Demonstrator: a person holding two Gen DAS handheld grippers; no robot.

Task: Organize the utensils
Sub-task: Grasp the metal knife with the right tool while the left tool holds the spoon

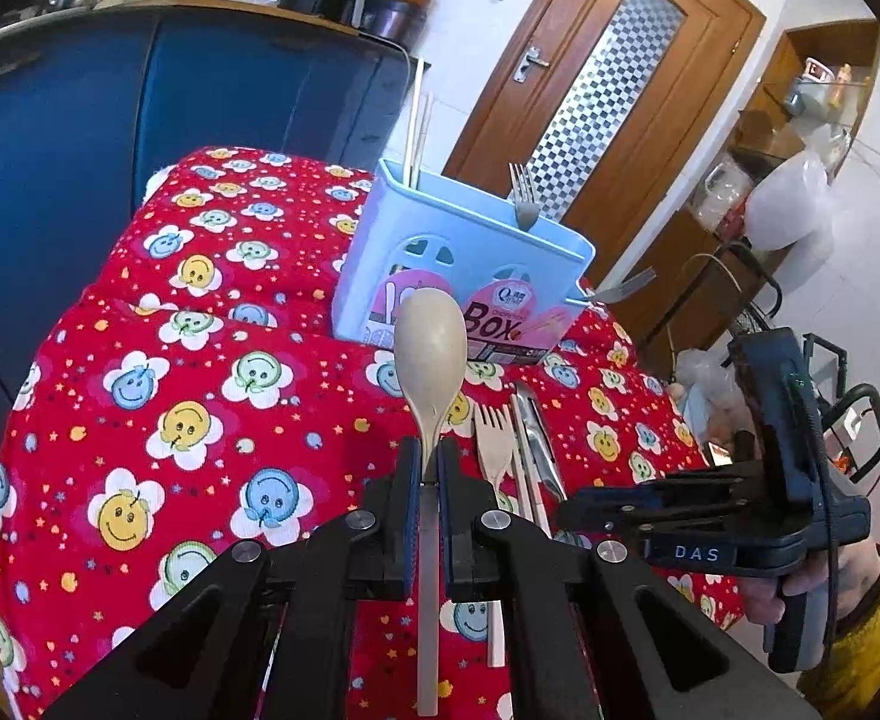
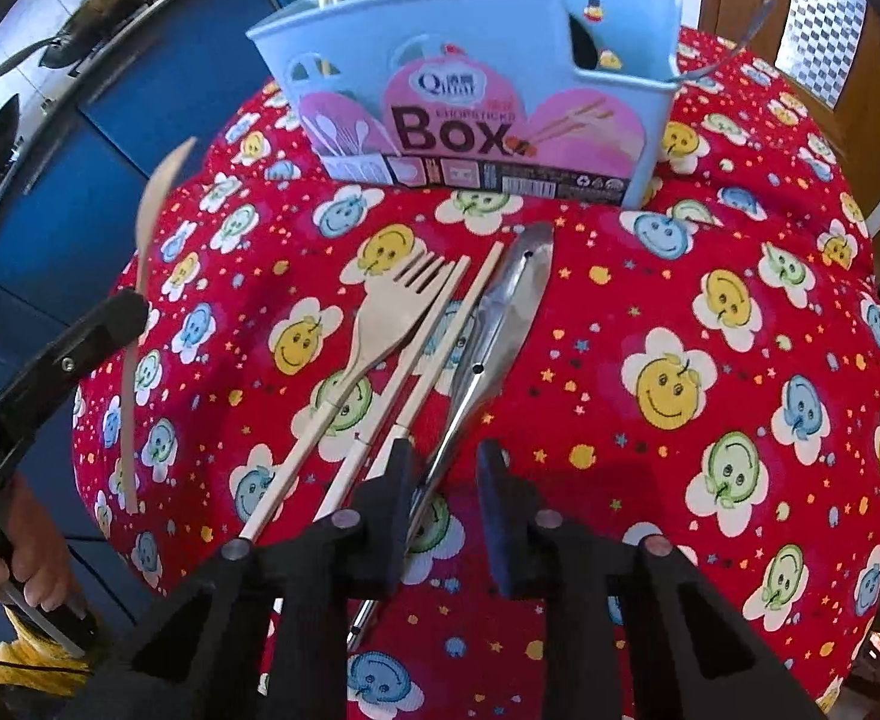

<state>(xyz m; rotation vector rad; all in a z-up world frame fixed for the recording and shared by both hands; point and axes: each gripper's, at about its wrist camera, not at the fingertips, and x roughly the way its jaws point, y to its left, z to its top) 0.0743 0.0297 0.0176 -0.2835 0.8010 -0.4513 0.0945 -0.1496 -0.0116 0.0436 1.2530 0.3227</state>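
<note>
My left gripper (image 1: 430, 468) is shut on the handle of a beige wooden spoon (image 1: 429, 354), held above the red cloth and pointing at the light blue utensil box (image 1: 476, 264). The spoon also shows at the left of the right wrist view (image 2: 146, 264). My right gripper (image 2: 445, 480) is open, low over the handle end of metal tongs (image 2: 500, 324). A wooden fork (image 2: 380, 324) and chopsticks (image 2: 434, 342) lie beside the tongs. The box (image 2: 614, 120) holds chopsticks (image 1: 414, 126), a metal fork (image 1: 524, 198) and a metal utensil leaning out at the right (image 1: 626, 287).
A red smiley-flower cloth (image 2: 710, 312) covers the table. Blue cabinets (image 1: 140, 96) stand behind at the left, a wooden door (image 1: 608, 90) behind the box, shelves and bags (image 1: 788, 198) at the right. The right gripper's body (image 1: 740, 516) is right of the utensils.
</note>
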